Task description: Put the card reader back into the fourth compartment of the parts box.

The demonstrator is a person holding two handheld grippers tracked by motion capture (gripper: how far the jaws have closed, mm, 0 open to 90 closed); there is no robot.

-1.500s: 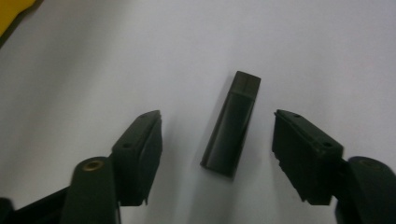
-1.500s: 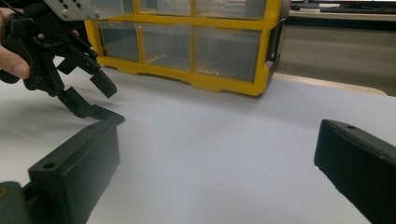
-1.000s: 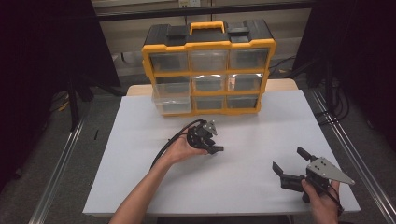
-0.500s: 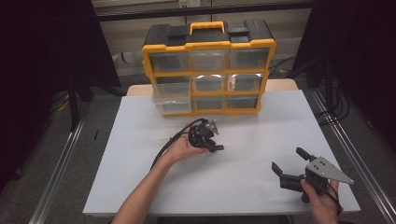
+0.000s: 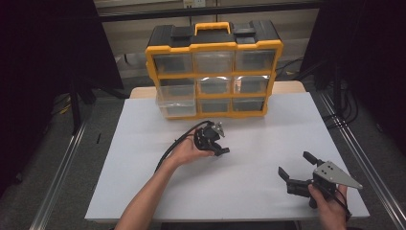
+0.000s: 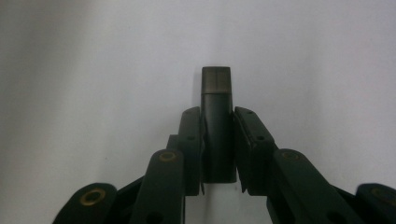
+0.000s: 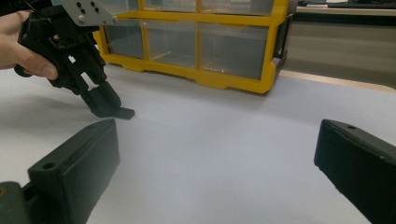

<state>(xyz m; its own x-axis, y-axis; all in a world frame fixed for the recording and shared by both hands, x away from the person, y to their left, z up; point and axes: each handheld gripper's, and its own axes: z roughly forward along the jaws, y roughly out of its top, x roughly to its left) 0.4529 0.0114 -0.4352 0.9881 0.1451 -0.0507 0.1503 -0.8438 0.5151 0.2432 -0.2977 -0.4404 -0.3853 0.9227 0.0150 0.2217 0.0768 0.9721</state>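
A small dark cylinder [image 6: 216,93] with a greyer tip lies on the white tabletop [image 5: 249,201]. My left gripper [image 6: 217,114] is shut on it, pads pressing both sides; its jaws have just been closing around it. In the high view that left gripper [image 5: 219,148] tilts down onto the table's middle, held by a hand. The right gripper view shows the left gripper [image 7: 109,108] with the cylinder's end [image 7: 127,113] poking out at the table. My right gripper [image 5: 294,164] rests near the front right corner, open and with nothing in it; its jaws [image 7: 217,154] stand wide apart.
A yellow and black drawer organizer [image 5: 213,72] with clear drawers stands at the table's back edge; its bottom left drawer [image 5: 177,106] sticks out a little. The organizer [image 7: 187,42] faces the right gripper. Metal rails run along both sides of the table.
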